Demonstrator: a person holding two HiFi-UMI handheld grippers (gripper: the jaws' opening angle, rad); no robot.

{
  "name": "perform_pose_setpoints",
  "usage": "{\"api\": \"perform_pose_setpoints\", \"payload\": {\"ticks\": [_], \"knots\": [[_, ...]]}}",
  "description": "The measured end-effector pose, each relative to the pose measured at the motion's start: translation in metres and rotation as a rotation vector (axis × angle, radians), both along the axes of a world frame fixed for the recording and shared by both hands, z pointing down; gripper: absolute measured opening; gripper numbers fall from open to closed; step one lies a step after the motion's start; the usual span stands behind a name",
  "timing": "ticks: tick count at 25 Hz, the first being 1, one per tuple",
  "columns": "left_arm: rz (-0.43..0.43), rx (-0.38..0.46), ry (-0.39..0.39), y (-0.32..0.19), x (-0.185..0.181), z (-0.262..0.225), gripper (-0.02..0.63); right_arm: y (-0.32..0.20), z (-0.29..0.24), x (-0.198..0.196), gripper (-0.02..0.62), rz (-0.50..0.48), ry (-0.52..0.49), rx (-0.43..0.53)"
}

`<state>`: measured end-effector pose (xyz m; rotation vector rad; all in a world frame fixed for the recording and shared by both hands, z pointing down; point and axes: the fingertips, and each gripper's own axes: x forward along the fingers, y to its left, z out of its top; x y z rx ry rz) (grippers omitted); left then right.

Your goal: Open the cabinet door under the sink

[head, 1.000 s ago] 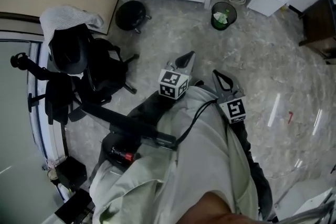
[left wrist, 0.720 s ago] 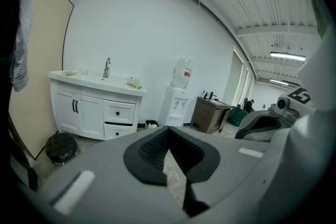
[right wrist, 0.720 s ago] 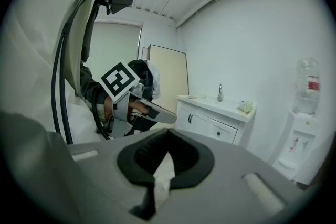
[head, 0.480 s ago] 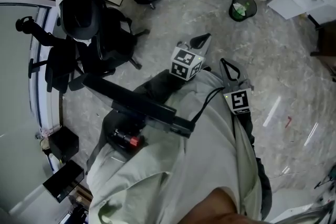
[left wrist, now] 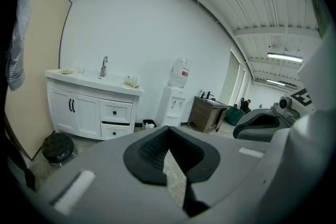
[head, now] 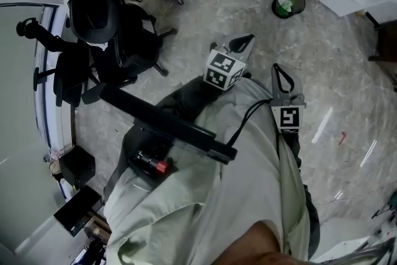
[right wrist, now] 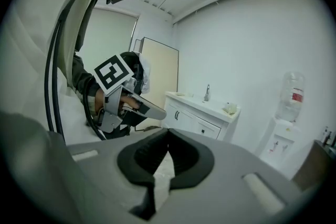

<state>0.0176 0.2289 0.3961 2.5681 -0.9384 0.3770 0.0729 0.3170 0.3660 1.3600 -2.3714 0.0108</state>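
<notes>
Head view: the left gripper [head: 242, 42] and right gripper [head: 282, 74], each clamped shut on nothing, are held just ahead of the person's pale shirt [head: 248, 195]. Across the marbled floor [head: 322, 59], well apart from both, the shut cabinet door [left wrist: 79, 113] stands under the sink [left wrist: 94, 80], with a black stool [left wrist: 58, 148] near it.

The sink cabinet [left wrist: 89, 113] stands well ahead of me against the wall, with a stool [left wrist: 58, 147] before its left end and a water dispenser [left wrist: 176, 102] to its right. An office chair [head: 105, 34] stands on my left. My left gripper [head: 245, 41] and right gripper [head: 280, 71] are side by side.
</notes>
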Motion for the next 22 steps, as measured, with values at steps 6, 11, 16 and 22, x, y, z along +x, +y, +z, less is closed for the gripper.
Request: {"api": "perform_pose_setpoints", "payload": {"ticks": [6,11,16,22], "knots": [[-0.008,-0.003,0.006,0.002,-0.004,0.003,0.008,0.000,0.000,0.007,0.000,0.044,-0.054,-0.003],[-0.024,-0.004,0.011,0.002,-0.009,0.003,0.008,-0.001,-0.001,0.009,0.000,0.057,-0.059,-0.004],[-0.055,0.004,0.013,0.002,-0.019,0.000,0.008,-0.005,-0.001,0.006,0.000,0.043,-0.079,0.001],[-0.098,0.031,-0.019,0.009,-0.035,-0.002,0.008,-0.015,0.005,0.012,0.000,0.048,-0.192,-0.037]]}}
